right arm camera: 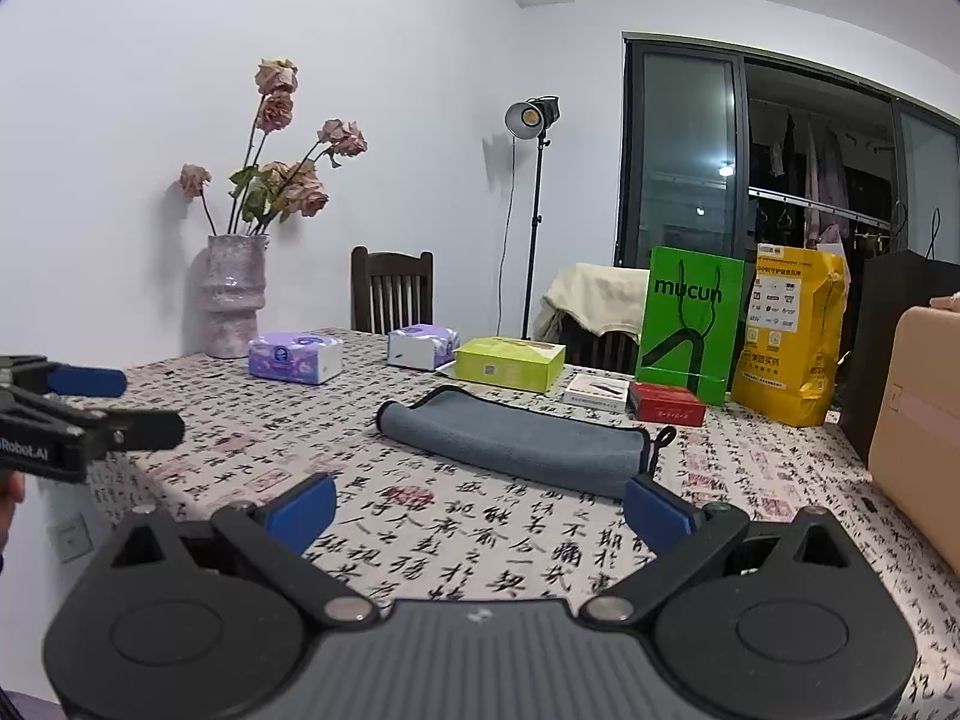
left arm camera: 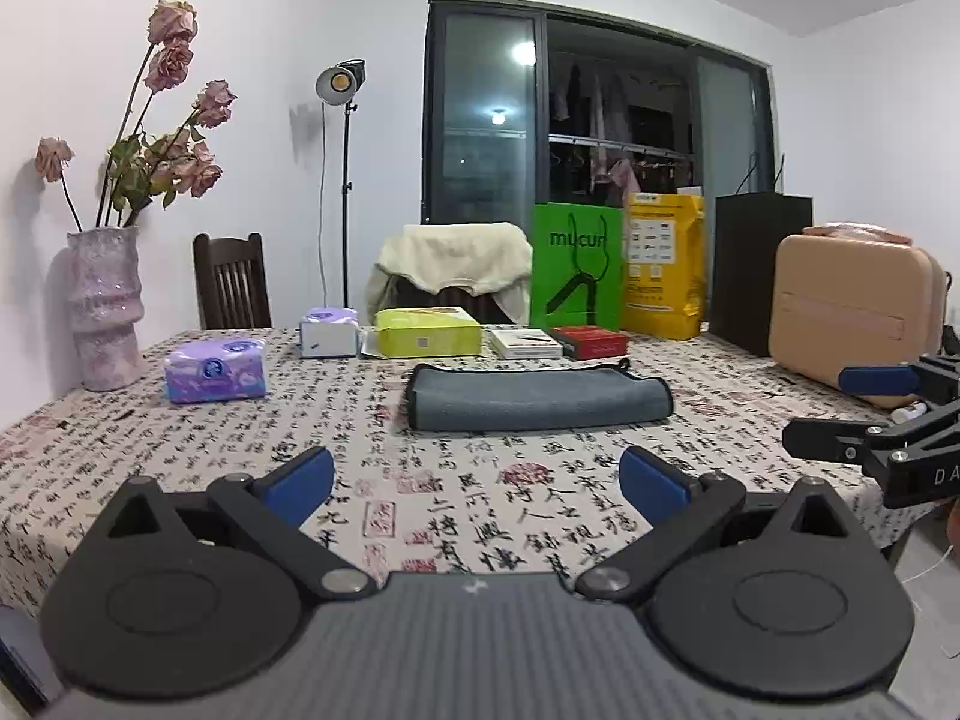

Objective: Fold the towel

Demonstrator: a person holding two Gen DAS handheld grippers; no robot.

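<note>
A grey towel (left arm camera: 537, 399) with black edging lies folded into a long flat strip on the calligraphy-print tablecloth (left arm camera: 468, 498), a small black loop at its right end. It also shows in the right wrist view (right arm camera: 516, 441). My left gripper (left arm camera: 477, 480) is open and empty, held above the table short of the towel. My right gripper (right arm camera: 480, 507) is open and empty, near the towel's near right corner. The right gripper shows at the right edge of the left wrist view (left arm camera: 864, 414); the left gripper shows at the left edge of the right wrist view (right arm camera: 114, 405).
Behind the towel stand tissue packs (left arm camera: 216, 372), a yellow-green box (left arm camera: 429, 333), small white and red boxes (left arm camera: 558, 342), a green bag (left arm camera: 576, 267) and a yellow bag (left arm camera: 663, 267). A beige case (left arm camera: 852, 318) sits at right, a vase of dried roses (left arm camera: 105, 306) at left.
</note>
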